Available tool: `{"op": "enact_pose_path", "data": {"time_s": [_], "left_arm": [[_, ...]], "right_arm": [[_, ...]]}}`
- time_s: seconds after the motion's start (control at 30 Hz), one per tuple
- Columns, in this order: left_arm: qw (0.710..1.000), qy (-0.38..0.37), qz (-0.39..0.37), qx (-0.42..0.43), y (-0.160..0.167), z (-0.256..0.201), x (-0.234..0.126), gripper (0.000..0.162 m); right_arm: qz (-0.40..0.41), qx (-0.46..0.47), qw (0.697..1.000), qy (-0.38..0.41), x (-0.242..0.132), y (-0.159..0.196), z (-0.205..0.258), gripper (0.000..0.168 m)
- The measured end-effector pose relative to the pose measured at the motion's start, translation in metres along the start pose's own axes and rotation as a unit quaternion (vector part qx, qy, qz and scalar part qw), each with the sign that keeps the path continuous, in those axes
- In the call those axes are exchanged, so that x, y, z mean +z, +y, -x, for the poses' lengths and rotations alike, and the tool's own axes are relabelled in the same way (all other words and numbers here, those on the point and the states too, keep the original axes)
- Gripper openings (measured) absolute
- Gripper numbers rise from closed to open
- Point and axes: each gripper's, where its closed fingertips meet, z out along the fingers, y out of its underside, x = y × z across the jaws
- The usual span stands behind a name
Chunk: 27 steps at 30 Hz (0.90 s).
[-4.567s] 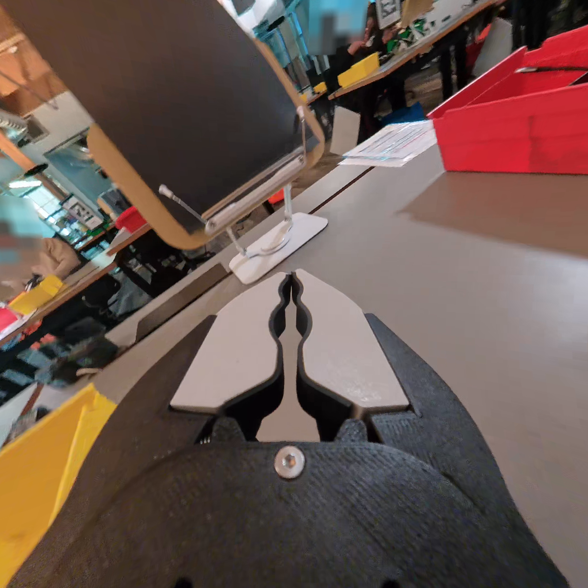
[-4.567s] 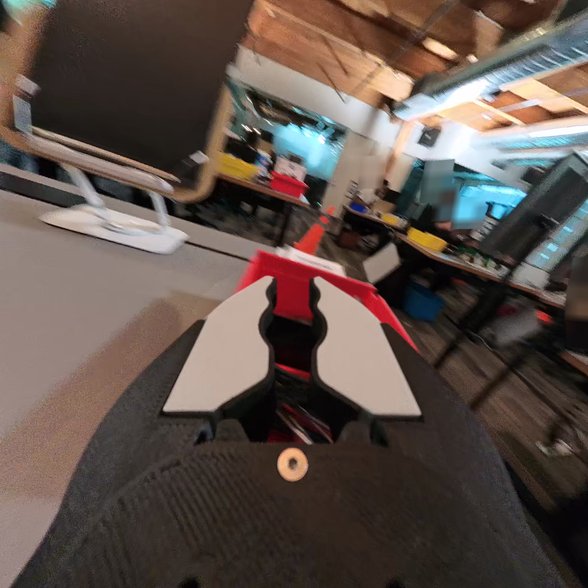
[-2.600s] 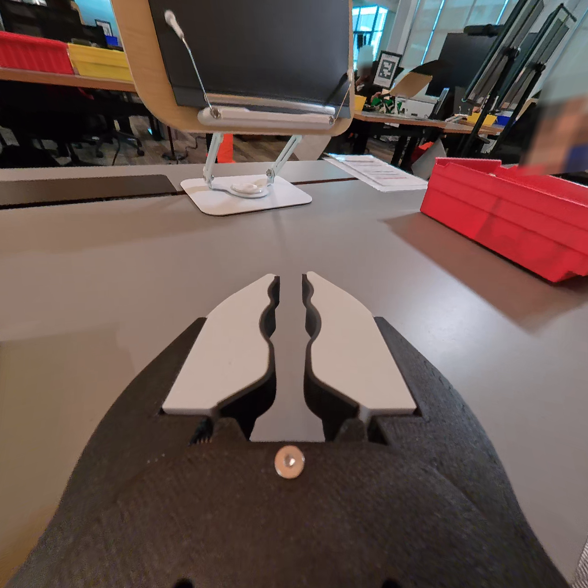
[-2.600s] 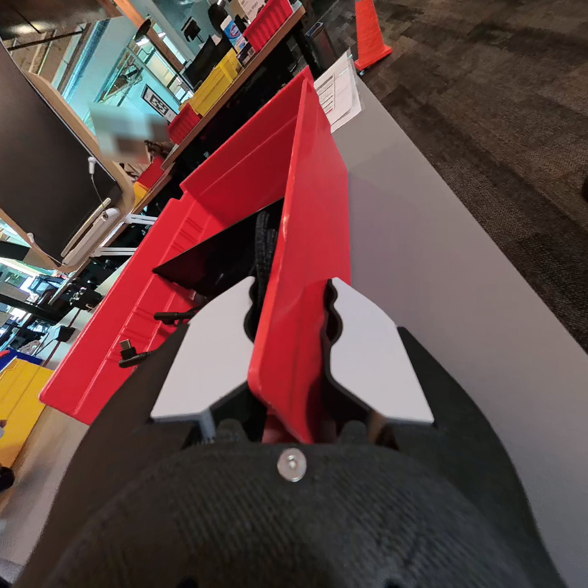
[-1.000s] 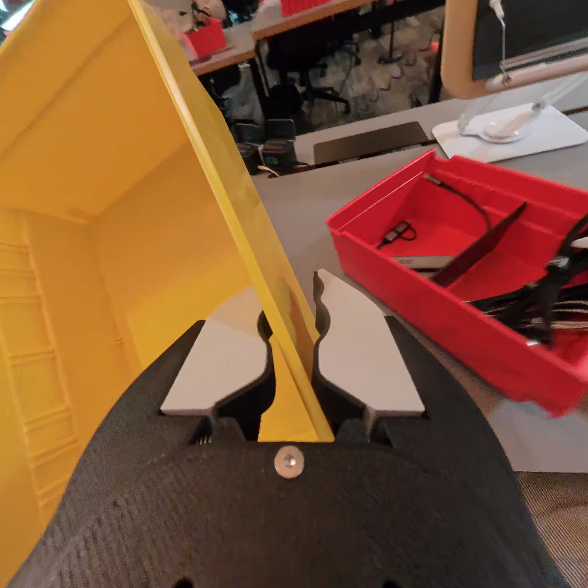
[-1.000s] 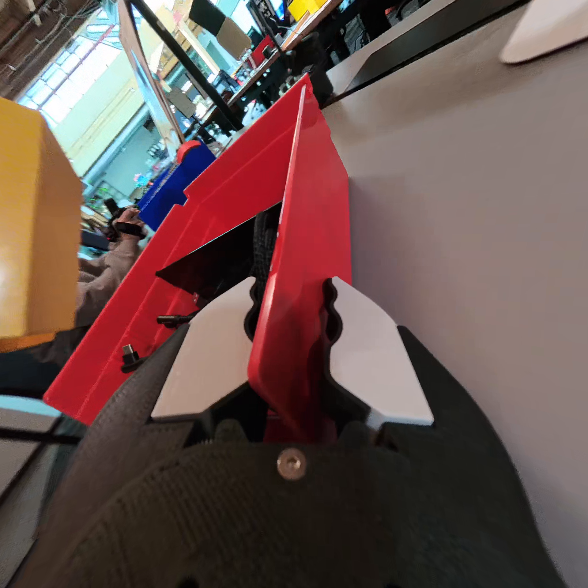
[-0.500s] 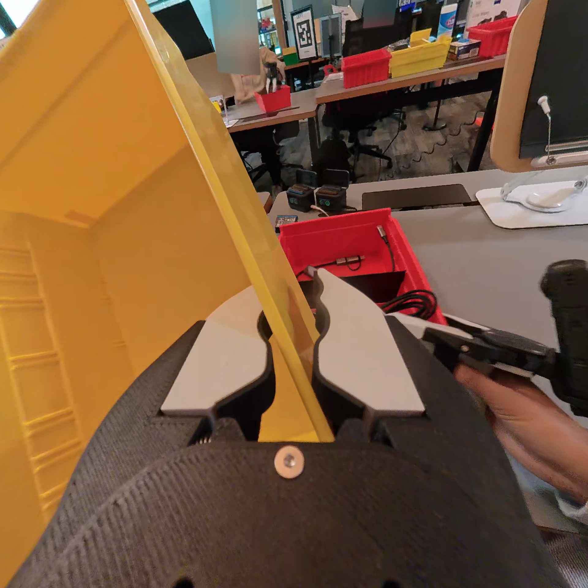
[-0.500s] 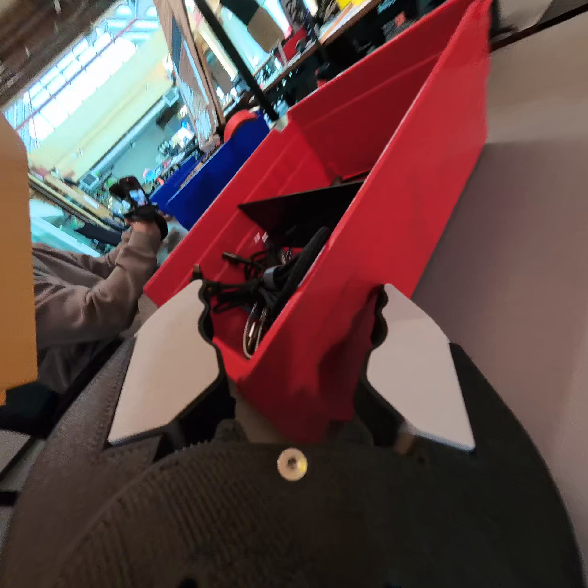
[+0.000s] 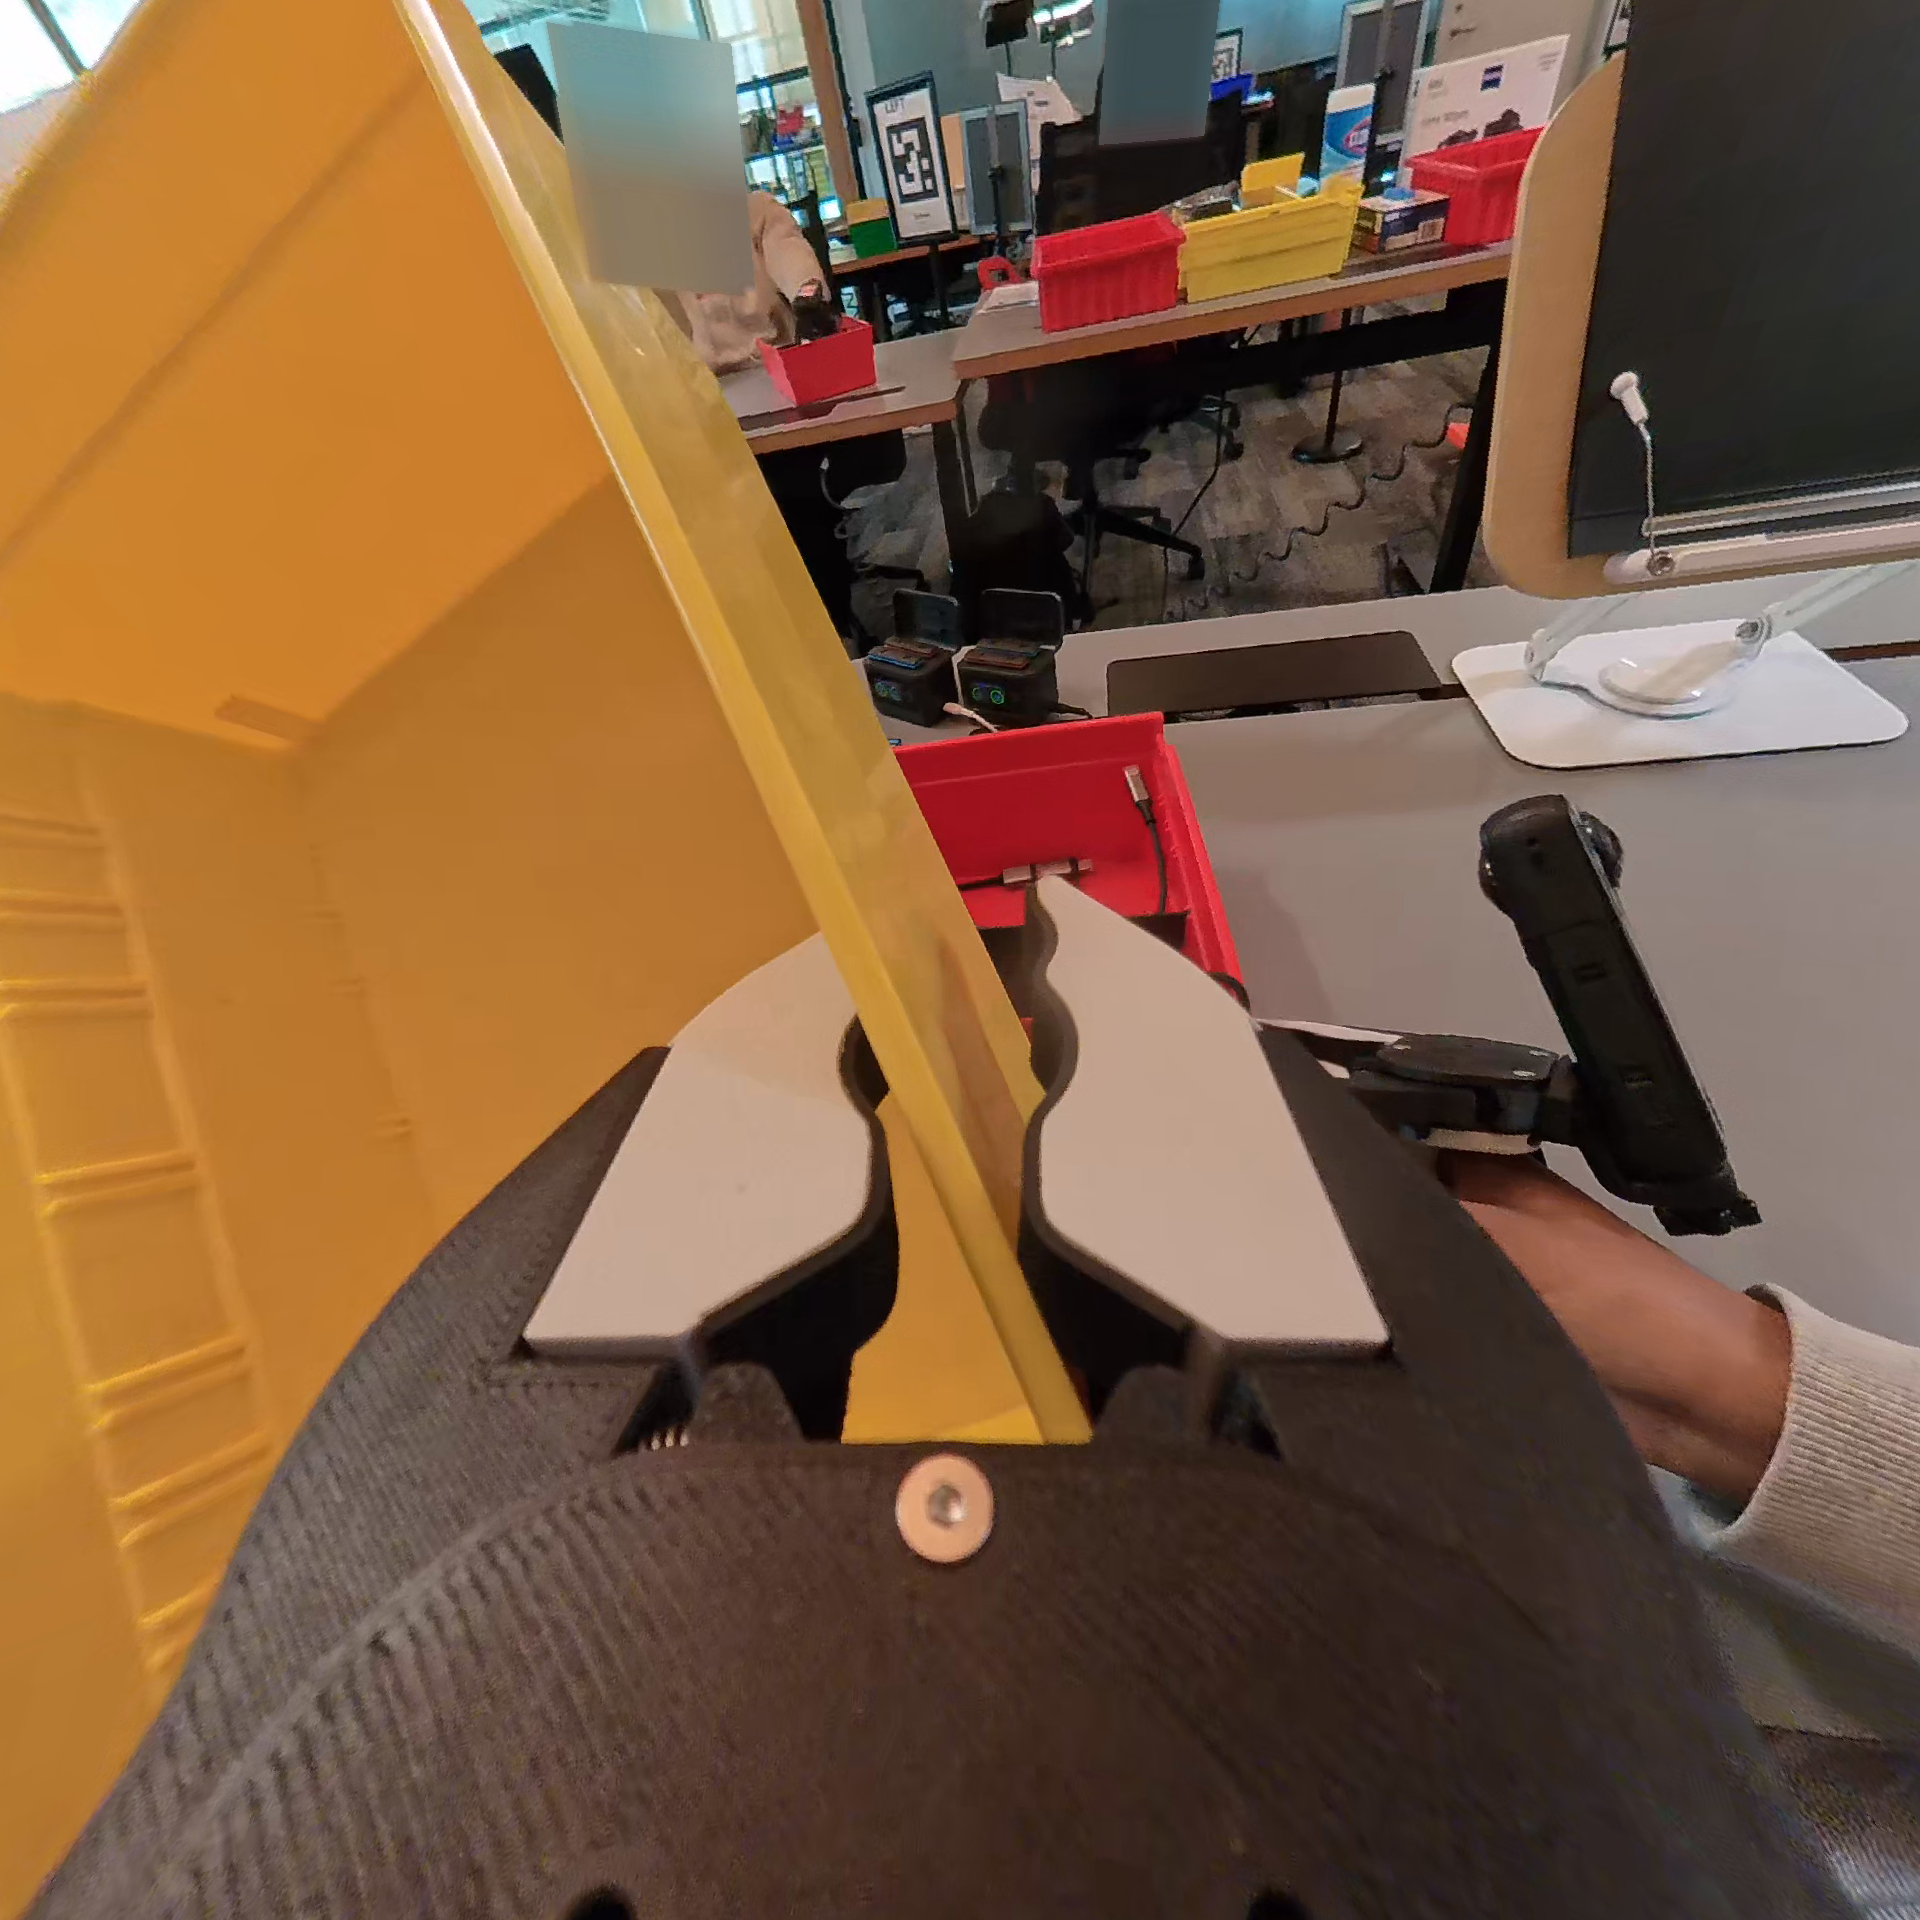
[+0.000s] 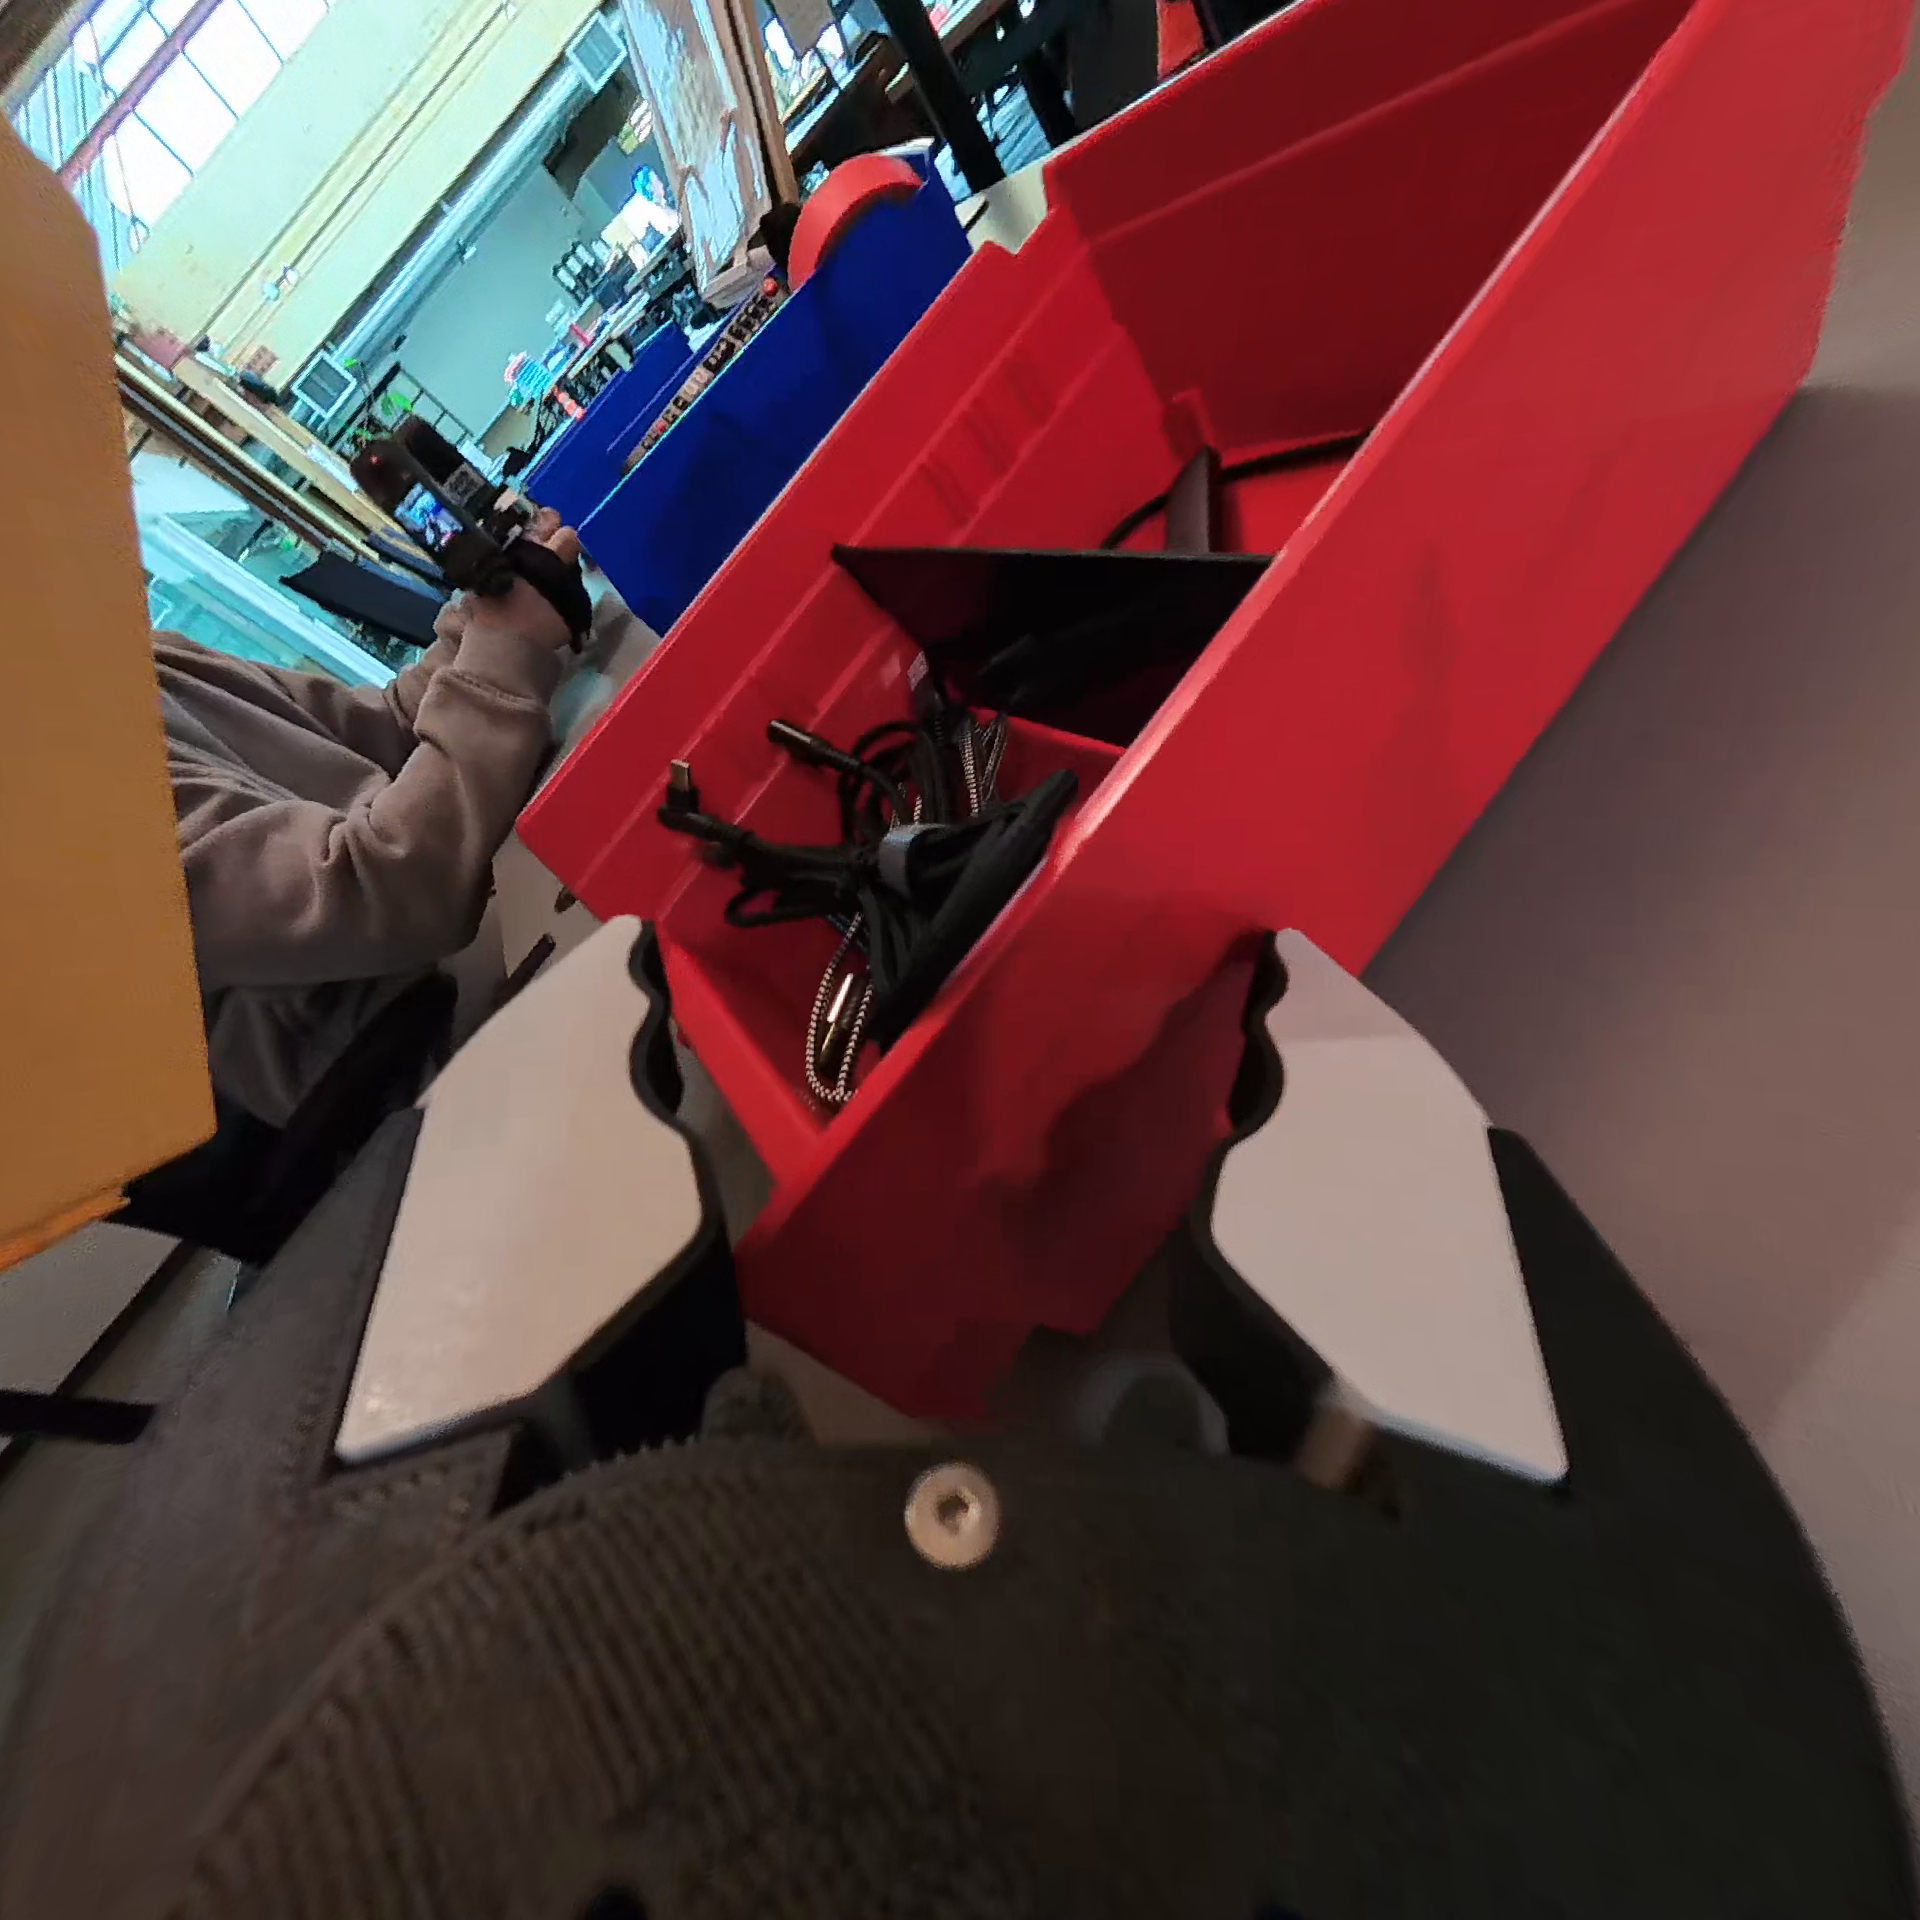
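Observation:
My left gripper (image 9: 935, 914) is shut on the side wall of a yellow bin (image 9: 312, 623) and holds it up, tilted, its hollow inside facing the camera. Beyond it a red bin (image 9: 1070, 810) stands on the grey table (image 9: 1455, 883). My right gripper (image 10: 956, 930) is open wide, its fingers on either side of the near corner of the red bin (image 10: 1403, 644). This bin holds black cables (image 10: 904, 831) and a black divider (image 10: 1060, 592). The yellow bin (image 10: 83, 727) shows at the left of the right wrist view. The right gripper's camera mount (image 9: 1600, 1018) and the hand (image 9: 1621, 1351) show in the left wrist view.
A monitor on a white stand base (image 9: 1673, 696) is at the back right of the table, with two black charging cases (image 9: 966, 675) at the far edge. Blue bins (image 10: 748, 416) and a person's grey sleeve (image 10: 343, 810) lie behind the red bin. Other tables carry red and yellow bins (image 9: 1247, 249).
My right gripper, shut on the red bin's wall a second ago, has opened wide around its corner. My left gripper keeps the yellow bin and has swung level; earlier both were empty.

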Motion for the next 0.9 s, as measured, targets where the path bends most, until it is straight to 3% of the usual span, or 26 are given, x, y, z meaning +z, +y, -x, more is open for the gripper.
{"op": "enact_pose_path", "data": {"time_s": [0.17,0.3,0.43,0.57,0.73,0.8,0.9], "left_arm": [[1.000,0.018,-0.011,0.006,-0.006,-0.011,0.000,0.021],[0.998,0.061,-0.016,0.007,-0.013,-0.034,0.002,0.021],[0.991,0.130,-0.021,0.011,-0.021,-0.075,0.005,0.021],[0.977,0.207,-0.030,0.034,-0.037,-0.134,-0.002,0.021],[0.948,0.301,-0.038,0.093,-0.044,-0.233,-0.012,0.021],[0.937,0.324,-0.027,0.131,-0.033,-0.275,-0.008,0.021],[0.919,0.347,-0.004,0.187,-0.007,-0.333,-0.002,0.021]], "right_arm": [[0.008,-0.024,0.999,-0.037,-0.024,-0.008,0.003,0.105],[-0.013,-0.051,0.997,-0.054,-0.081,-0.026,-0.015,0.105],[-0.030,-0.085,0.996,-0.017,-0.171,-0.021,-0.076,0.095],[-0.039,-0.142,0.988,0.045,-0.286,-0.013,-0.132,0.089],[-0.086,-0.241,0.950,0.181,-0.430,-0.022,-0.195,0.085],[-0.101,-0.210,0.952,0.200,-0.464,-0.027,-0.215,0.084],[-0.147,-0.150,0.962,0.176,-0.485,-0.043,-0.223,0.071]]}}
